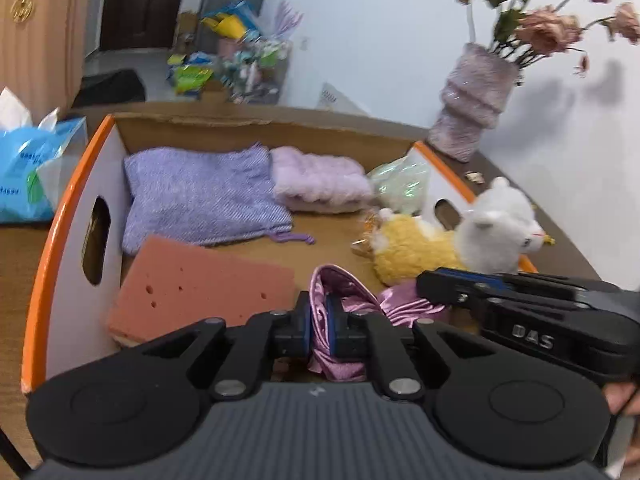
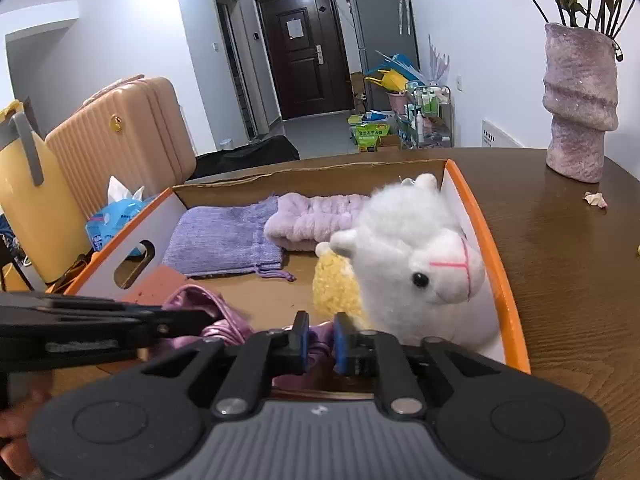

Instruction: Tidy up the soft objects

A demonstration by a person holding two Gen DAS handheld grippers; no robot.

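Observation:
A shiny pink-purple satin cloth (image 1: 344, 284) hangs bunched over the near end of an orange-rimmed cardboard box (image 1: 60, 216). My left gripper (image 1: 318, 308) is shut on one fold of it. From the right, my right gripper (image 1: 424, 284) reaches the same cloth. In the right wrist view, the right gripper (image 2: 321, 332) has satin cloth (image 2: 192, 296) pinched between its blue pads, and the left gripper (image 2: 208, 316) comes in from the left. The box holds a purple knit pouch (image 1: 200, 196), a fluffy lilac piece (image 1: 320, 180), a pink sponge (image 1: 200, 292), a yellow plush (image 1: 408, 248) and a white alpaca plush (image 2: 420, 264).
A pale green crinkly bag (image 1: 400, 184) lies in the box's far right corner. The box stands on a brown wooden table (image 2: 560, 280), with a purple vase (image 2: 580, 100) of dried flowers at the back right. A blue tissue pack (image 1: 28, 168) sits left of the box, a suitcase (image 2: 120, 132) beyond it.

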